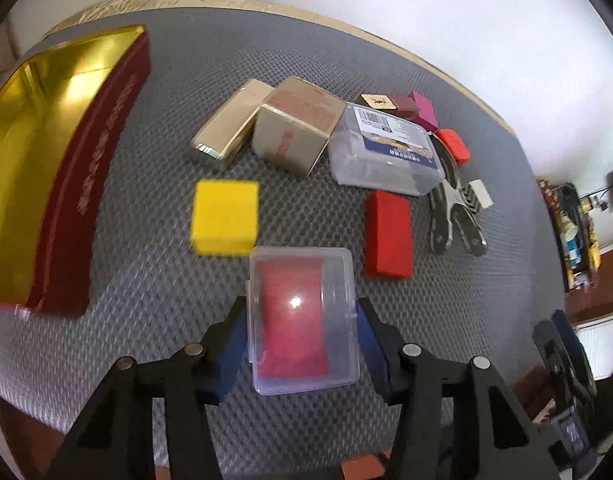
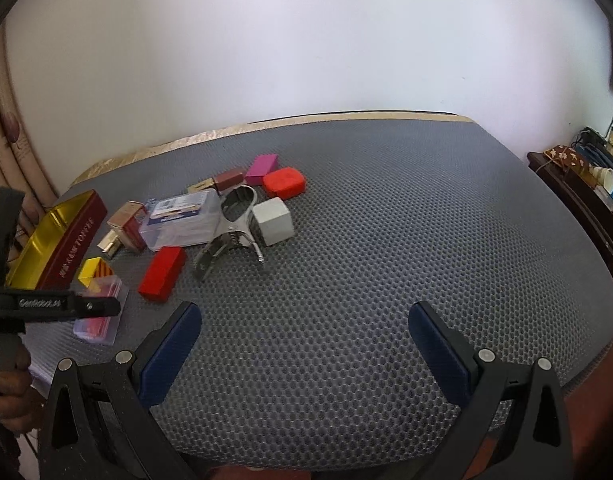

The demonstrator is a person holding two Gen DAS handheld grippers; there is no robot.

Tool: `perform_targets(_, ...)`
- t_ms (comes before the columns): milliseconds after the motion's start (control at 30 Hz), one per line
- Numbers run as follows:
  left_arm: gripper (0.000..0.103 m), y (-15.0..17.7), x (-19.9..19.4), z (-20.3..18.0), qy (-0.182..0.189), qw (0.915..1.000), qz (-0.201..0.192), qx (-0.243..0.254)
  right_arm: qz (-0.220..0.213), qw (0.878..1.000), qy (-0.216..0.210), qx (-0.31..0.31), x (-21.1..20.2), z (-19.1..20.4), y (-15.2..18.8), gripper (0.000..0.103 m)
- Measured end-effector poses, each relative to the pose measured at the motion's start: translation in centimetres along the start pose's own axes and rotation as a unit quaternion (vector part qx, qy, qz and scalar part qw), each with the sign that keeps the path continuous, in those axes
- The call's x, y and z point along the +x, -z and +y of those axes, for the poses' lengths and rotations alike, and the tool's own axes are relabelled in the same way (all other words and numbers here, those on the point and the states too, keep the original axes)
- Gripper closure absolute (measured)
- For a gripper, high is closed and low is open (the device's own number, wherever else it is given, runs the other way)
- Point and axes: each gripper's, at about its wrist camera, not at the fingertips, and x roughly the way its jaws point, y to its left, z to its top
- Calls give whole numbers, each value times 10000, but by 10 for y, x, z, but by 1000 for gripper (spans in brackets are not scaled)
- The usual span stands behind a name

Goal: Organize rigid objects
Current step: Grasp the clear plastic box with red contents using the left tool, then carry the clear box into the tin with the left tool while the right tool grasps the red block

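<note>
My left gripper point(image 1: 302, 326) is shut on a clear plastic case with a red insert point(image 1: 302, 320), held just above the grey mat; the case also shows in the right wrist view point(image 2: 100, 312). A red box with a gold inside point(image 1: 34, 168) lies open at the left. On the mat lie a yellow block point(image 1: 225, 217), a red block point(image 1: 387, 234), a gold bar box point(image 1: 230, 124), a tan carton point(image 1: 298, 124), a clear labelled case point(image 1: 386, 152) and a metal clamp point(image 1: 454, 208). My right gripper point(image 2: 304, 344) is open and empty over bare mat.
A grey cube point(image 2: 273, 221), a red rounded case point(image 2: 284, 184), a magenta block point(image 2: 261, 169) and a brown block point(image 2: 228, 179) lie behind the pile. The mat's far edge meets a white wall. A dark side cabinet point(image 2: 578, 188) with clutter stands at the right.
</note>
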Motion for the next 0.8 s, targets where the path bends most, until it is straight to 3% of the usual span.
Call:
perform_targets(167,50,22,-29,18,55,9998,-200,-79,104,9993,-346,-118,-1,17,-4,0)
perform_targets(433,50,44,-54,41,-13,9992,-364,-169,671,9898,-1246,-133,22,74,-15,1)
perform_targets(567,50,46,-58,49,117,9989,-374,-251,905,9830,-1585,-184,37,107,-25,6)
perform_targets(633,50,46,-61,51,169,9987,-396,-273,1072,9795,-1700,-96,49,116,-31,19)
perform_targets(700,50,45,-63,50,190,9986,-438,-243,1301,9763,-1729,37,63,119,-35,26)
perform_targets(800,50,48,-70,51,195,9984,-497,-168,1557,9746,-1602,164,85,123,-39,26)
